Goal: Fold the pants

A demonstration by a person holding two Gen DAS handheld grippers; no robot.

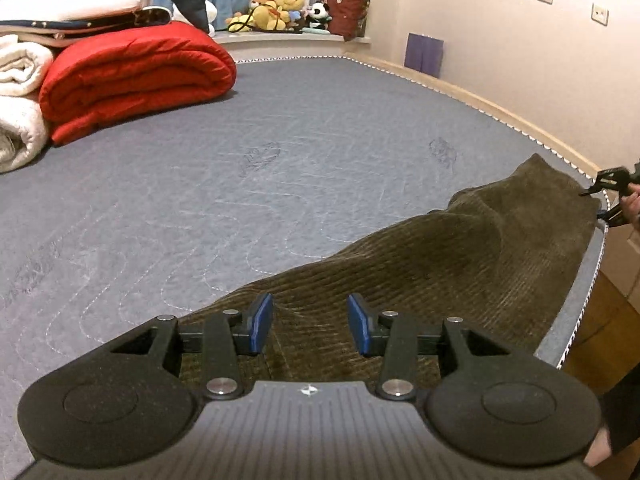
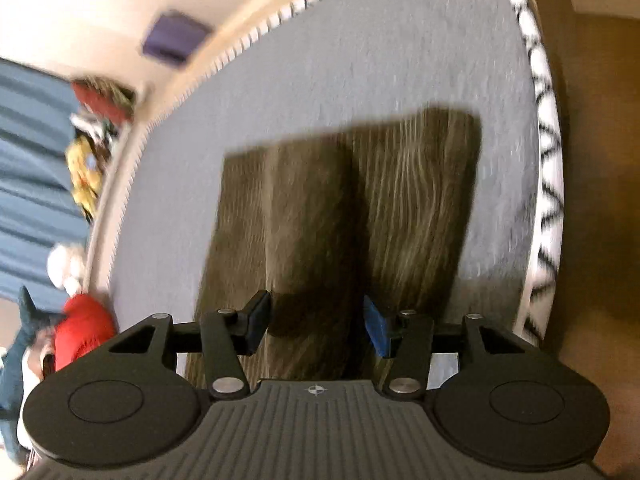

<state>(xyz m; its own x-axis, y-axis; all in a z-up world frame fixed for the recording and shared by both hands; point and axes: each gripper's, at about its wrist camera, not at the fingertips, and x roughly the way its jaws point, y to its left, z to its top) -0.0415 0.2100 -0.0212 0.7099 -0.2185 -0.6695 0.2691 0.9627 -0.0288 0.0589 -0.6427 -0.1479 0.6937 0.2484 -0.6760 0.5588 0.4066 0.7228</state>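
Now, pants [image 1: 440, 264]: lying spread across the grey mattress [image 1: 240, 160], near its edge.
Left gripper [image 1: 310, 326]: hovering above them, jaws parted, gripping nothing.
Right gripper [image 2: 316, 326]: jaws parted, holding nothing.

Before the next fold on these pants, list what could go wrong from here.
1. The pants lie close to the mattress edge; a careless tug might drag them over it.
2. A raised ridge in the cloth could get folded in as a crease.
3. Both the left gripper and right gripper stand open over the fabric; closing might catch only the top layer.
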